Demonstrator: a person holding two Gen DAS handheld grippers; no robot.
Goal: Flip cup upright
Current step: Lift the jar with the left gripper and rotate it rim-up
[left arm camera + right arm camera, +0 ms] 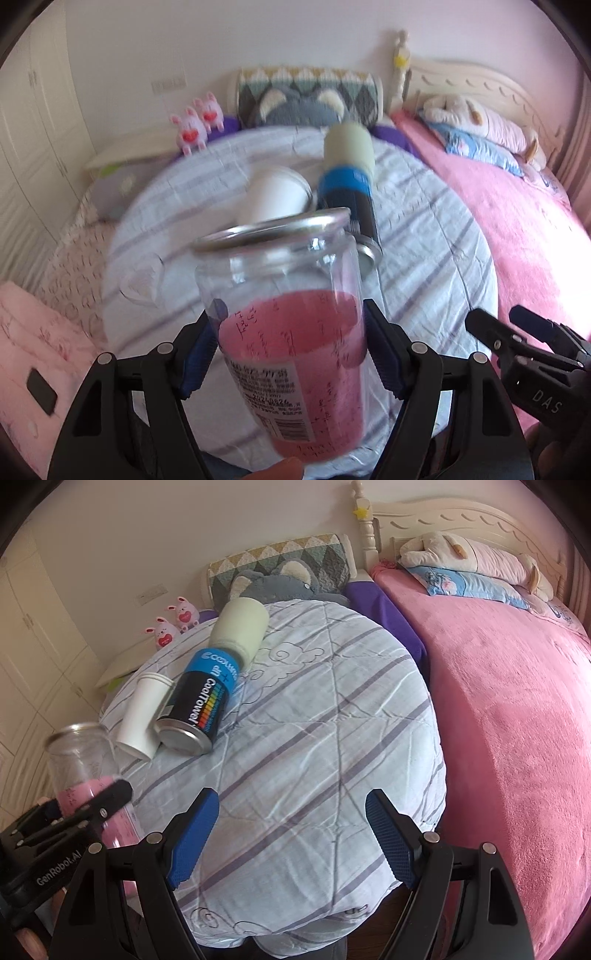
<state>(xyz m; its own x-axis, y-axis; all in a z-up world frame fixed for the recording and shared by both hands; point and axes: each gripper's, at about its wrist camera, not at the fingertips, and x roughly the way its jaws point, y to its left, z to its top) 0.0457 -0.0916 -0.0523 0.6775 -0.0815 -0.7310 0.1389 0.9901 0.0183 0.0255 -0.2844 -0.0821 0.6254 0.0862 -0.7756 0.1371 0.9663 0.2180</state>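
Note:
My left gripper is shut on a clear plastic cup with a pink printed lower half and a metal rim. The cup is held above the quilt, mouth up and tilted slightly. It also shows at the left of the right wrist view, gripped by the left gripper. My right gripper is open and empty over the striped quilt; it appears at the lower right of the left wrist view.
A white paper cup lies on its side on the quilt next to a black and blue CoolTowel can with a pale cap. A pink blanket covers the bed at right. Pillows and plush toys line the headboard.

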